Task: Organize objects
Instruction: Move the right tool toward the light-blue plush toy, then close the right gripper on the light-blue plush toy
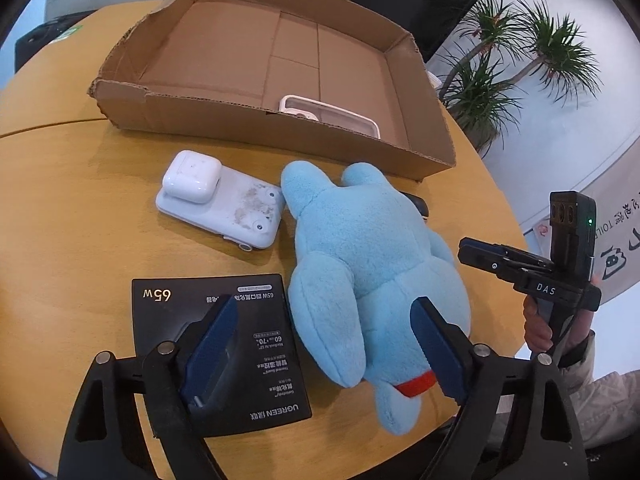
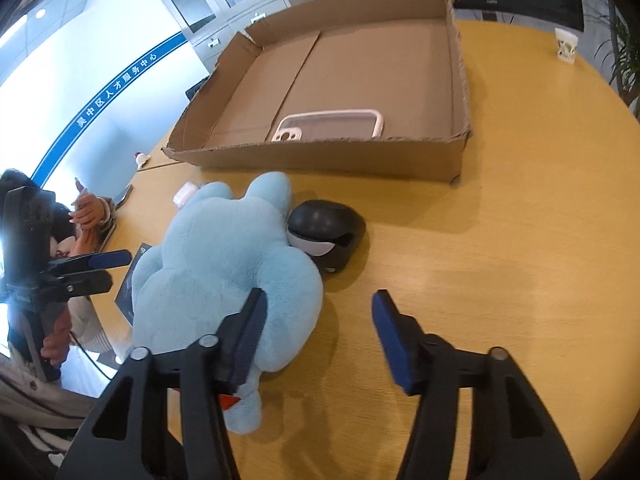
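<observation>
A light blue plush toy (image 1: 360, 264) lies face down on the yellow table, also in the right wrist view (image 2: 216, 268). A shallow cardboard box (image 1: 420, 152) stands beyond it and holds a clear phone case (image 1: 332, 114), also seen from the right (image 2: 332, 124). A white earbud case (image 1: 192, 176) rests on a white phone (image 1: 236, 212). A black charger box (image 1: 240, 336) lies under my open left gripper (image 1: 324, 344). A black mouse (image 2: 326, 232) touches the plush. My open right gripper (image 2: 320, 332) hovers over the plush's edge and bare table.
The box also shows in the right wrist view (image 2: 320, 160). A paper cup (image 2: 566, 46) stands at the far right of the table (image 2: 520, 240). Potted plants (image 1: 500, 64) stand beyond the table edge. A seated person (image 2: 84, 212) is at the left.
</observation>
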`<state>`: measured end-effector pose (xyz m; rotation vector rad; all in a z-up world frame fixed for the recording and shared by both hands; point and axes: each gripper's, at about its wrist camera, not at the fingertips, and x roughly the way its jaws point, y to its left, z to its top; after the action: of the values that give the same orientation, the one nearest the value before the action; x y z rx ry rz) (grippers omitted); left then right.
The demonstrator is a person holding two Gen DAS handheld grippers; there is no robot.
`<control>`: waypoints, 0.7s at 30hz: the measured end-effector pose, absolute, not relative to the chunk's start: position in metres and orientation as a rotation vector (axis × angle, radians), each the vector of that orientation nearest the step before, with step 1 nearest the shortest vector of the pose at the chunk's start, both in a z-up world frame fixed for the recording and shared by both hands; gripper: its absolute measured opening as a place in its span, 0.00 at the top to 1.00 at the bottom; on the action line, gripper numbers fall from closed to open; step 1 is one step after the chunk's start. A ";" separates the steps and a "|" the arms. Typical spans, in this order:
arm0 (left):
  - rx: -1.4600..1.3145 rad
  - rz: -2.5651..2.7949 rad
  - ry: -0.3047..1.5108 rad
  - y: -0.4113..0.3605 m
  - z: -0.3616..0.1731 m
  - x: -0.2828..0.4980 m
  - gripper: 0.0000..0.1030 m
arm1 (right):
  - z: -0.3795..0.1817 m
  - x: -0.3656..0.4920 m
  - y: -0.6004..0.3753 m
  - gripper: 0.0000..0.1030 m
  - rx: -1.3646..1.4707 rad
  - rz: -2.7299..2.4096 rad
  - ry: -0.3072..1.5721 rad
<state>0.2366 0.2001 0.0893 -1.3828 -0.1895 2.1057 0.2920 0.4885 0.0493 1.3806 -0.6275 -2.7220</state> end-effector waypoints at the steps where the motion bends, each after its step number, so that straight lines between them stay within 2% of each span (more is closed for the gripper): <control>1: -1.388 2.095 -0.189 0.201 0.088 0.235 0.15 | 0.046 0.290 0.488 0.56 1.395 -2.709 -0.637; 7: -1.374 2.019 -0.172 0.208 0.087 0.229 0.21 | 0.039 0.282 0.481 0.56 1.434 -2.659 -0.650; 11: -1.384 1.976 -0.159 0.211 0.084 0.227 0.31 | 0.034 0.276 0.475 0.56 1.452 -2.623 -0.655; 13: -1.390 1.959 -0.155 0.212 0.082 0.225 0.37 | 0.031 0.274 0.474 0.61 1.456 -2.608 -0.658; 21: -1.418 1.918 -0.144 0.212 0.076 0.220 0.40 | 0.024 0.271 0.475 0.61 1.491 -2.571 -0.682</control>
<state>0.2204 0.2118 0.0763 -1.4185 -0.1444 1.9177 0.2710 0.4747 0.0236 1.4915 -0.6820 -2.5714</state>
